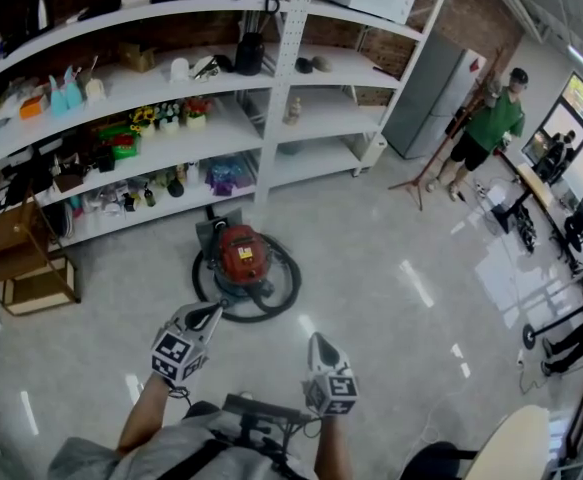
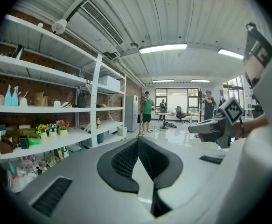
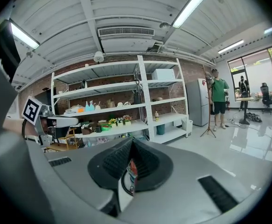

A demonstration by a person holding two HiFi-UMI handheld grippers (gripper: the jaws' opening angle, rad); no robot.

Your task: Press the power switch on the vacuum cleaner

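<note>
A red canister vacuum cleaner (image 1: pixel 243 257) sits on the floor in front of the shelves, with its black hose (image 1: pixel 283 286) coiled in a ring around it. In the head view my left gripper (image 1: pixel 214 310) is held above the floor just short of the hose ring, its jaws closed to a point toward the vacuum. My right gripper (image 1: pixel 316 340) hangs further back and to the right, also shut and empty. A sliver of the red vacuum (image 3: pixel 132 171) shows through the slit between the right gripper's pads (image 3: pixel 112 160). The left gripper view looks past the shut left gripper (image 2: pixel 138 141) into the room.
White shelving (image 1: pixel 281 78) full of small items lines the back wall. Wooden crates (image 1: pixel 26 268) stand at the left. A person in a green shirt (image 1: pixel 491 128) stands by a tripod (image 1: pixel 426 173) and a grey fridge (image 1: pixel 431 93). Desks and chairs (image 1: pixel 551 218) fill the right.
</note>
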